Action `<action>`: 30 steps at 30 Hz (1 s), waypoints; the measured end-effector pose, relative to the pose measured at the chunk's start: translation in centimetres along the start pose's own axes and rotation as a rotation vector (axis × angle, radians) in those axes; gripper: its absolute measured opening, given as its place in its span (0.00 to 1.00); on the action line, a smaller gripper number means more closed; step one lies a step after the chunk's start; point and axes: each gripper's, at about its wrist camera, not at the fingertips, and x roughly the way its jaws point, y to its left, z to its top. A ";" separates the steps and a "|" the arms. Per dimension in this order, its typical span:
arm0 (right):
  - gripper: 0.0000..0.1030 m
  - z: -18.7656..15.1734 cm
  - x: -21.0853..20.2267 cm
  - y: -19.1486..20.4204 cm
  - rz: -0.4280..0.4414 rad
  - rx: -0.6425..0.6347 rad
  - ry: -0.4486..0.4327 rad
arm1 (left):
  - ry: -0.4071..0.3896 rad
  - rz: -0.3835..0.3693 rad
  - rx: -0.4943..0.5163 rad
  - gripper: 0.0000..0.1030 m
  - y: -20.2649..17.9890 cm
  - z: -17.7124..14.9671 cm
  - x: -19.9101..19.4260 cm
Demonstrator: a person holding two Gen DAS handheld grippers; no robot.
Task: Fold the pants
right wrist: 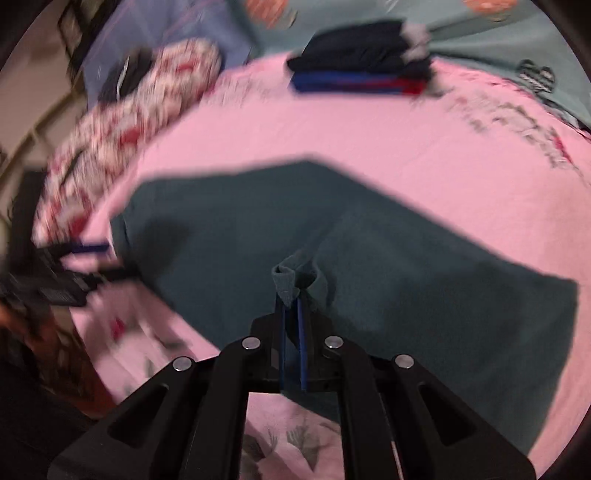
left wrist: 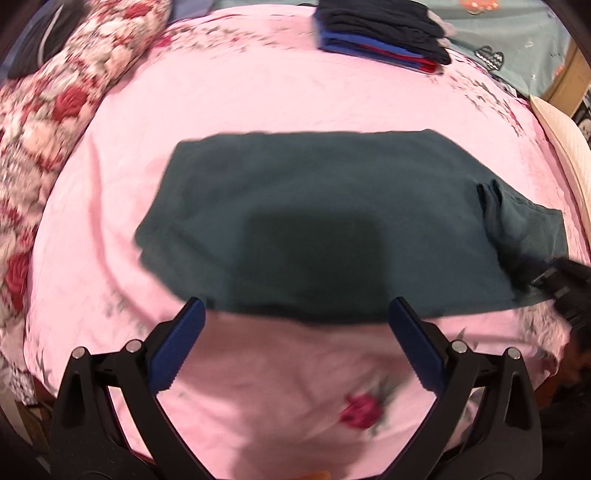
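1. The pants (left wrist: 314, 221), dark green, lie flat across the centre of the frame on a pink floral bed sheet (left wrist: 258, 103).
2. Left gripper (left wrist: 295, 314): jaws spread wide, empty, poised at the near edge of the pants.
3. Right gripper (right wrist: 291, 295): jaws pressed together, pinching a bunched corner of the pants at lower centre of its view.
4. A stack of folded clothes (left wrist: 380, 33) sits at upper centre.
5. Judgement: a fold is in hand; next, the left gripper needs its own grip before both carry the fabric over.
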 end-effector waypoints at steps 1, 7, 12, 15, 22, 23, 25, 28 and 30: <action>0.12 -0.1 -0.1 0.4 -0.007 -0.023 -0.017 | -0.002 0.001 -0.004 0.98 0.4 -0.2 -0.1; 0.33 0.5 -5.1 -1.8 0.194 0.127 -0.045 | -0.020 0.010 -0.024 0.98 2.2 -1.1 -0.8; 0.34 0.3 -5.7 -6.3 0.172 0.390 -0.095 | -0.030 0.007 -0.075 0.98 3.1 -1.4 -1.0; 0.33 -0.1 -3.5 -5.7 0.104 0.341 -0.043 | -0.024 0.010 -0.095 0.98 3.7 -1.4 -0.9; 0.30 -0.2 -3.7 -4.9 -0.024 0.188 0.033 | -0.050 0.050 -0.133 0.98 6.3 -1.1 -1.5; 0.32 0.0 -4.1 -4.8 -0.027 0.194 0.017 | -0.054 0.064 -0.146 0.98 7.0 -1.0 -1.5; 0.37 -0.9 -3.7 -5.3 -0.038 0.229 0.027 | -0.058 0.051 -0.206 0.98 8.7 -0.6 -1.4; 0.40 -2.0 -2.9 -5.4 -0.037 0.261 0.024 | -0.055 -0.064 -0.318 0.98 10.9 0.3 -0.7; 0.45 -1.8 -2.9 -4.8 -0.051 0.248 0.029 | -0.049 -0.131 -0.362 0.96 11.5 0.9 -0.1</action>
